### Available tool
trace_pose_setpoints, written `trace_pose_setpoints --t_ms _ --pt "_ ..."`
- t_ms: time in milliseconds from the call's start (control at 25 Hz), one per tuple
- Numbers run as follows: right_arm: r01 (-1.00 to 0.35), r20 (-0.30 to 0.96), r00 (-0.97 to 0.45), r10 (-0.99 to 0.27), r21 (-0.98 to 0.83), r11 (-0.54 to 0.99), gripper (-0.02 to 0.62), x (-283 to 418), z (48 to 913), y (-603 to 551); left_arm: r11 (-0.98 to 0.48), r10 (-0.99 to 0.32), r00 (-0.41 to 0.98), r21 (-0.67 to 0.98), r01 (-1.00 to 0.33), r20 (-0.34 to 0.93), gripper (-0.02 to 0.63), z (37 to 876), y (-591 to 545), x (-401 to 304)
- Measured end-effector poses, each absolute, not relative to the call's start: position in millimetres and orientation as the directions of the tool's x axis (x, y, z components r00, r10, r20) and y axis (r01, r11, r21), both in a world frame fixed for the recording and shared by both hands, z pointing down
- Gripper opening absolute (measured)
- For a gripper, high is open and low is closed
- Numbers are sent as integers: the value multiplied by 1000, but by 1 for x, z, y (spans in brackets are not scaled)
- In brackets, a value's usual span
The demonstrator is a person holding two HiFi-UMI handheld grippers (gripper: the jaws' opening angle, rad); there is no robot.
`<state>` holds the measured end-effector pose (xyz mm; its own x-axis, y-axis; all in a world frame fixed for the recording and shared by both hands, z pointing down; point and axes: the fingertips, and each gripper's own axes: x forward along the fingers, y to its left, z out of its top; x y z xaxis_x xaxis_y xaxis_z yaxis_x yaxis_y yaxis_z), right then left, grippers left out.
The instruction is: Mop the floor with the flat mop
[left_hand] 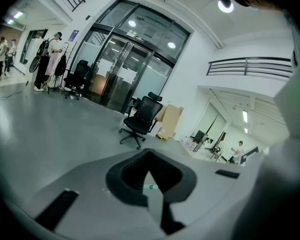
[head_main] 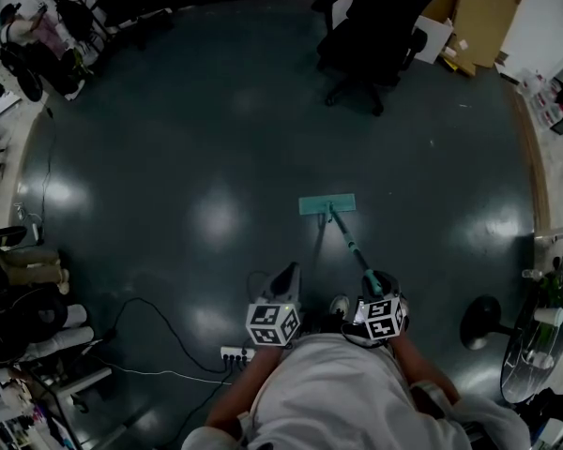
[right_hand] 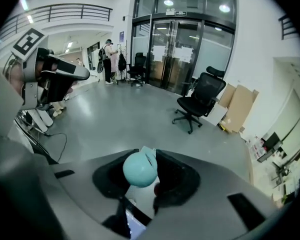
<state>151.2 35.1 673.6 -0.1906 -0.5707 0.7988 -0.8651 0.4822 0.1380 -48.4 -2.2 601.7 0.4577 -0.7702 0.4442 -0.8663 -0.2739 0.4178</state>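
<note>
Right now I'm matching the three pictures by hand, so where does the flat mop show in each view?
Head view: flat mop at centre, handle running back to the right tool.
Left gripper view: only a small teal bit low at centre, likely the mop.
Right gripper view: its round teal handle end between the jaws, low centre.
Shared landmark: the black office chair.

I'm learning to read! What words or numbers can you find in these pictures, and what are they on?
No words can be read here.
Left marker cube and right marker cube: black-and-white square patterns only, no letters.
Sign over the glass doors: too small to read.
Poster beside the doors: too blurred to read.
</note>
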Motion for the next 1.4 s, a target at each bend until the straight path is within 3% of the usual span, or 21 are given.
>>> trace_pose_setpoints --t_ms 400,800,1080,1400 --pt "-878 715 -178 -676 194 437 112 127 715 -71 -274 -760 469 433 -859 450 6 602 -8 -45" --pt "-899 734 -93 -673 229 374 110 124 759 -202 -272 -755 455 407 -872 471 5 602 -6 -58" --pt "-887 779 -107 -618 205 413 110 138 756 -135 -279 -755 464 414 -867 463 5 603 -6 -60" --pt "-885 783 -168 -599 148 442 110 154 685 -1 -331 -754 499 408 -851 428 6 593 -7 -52"
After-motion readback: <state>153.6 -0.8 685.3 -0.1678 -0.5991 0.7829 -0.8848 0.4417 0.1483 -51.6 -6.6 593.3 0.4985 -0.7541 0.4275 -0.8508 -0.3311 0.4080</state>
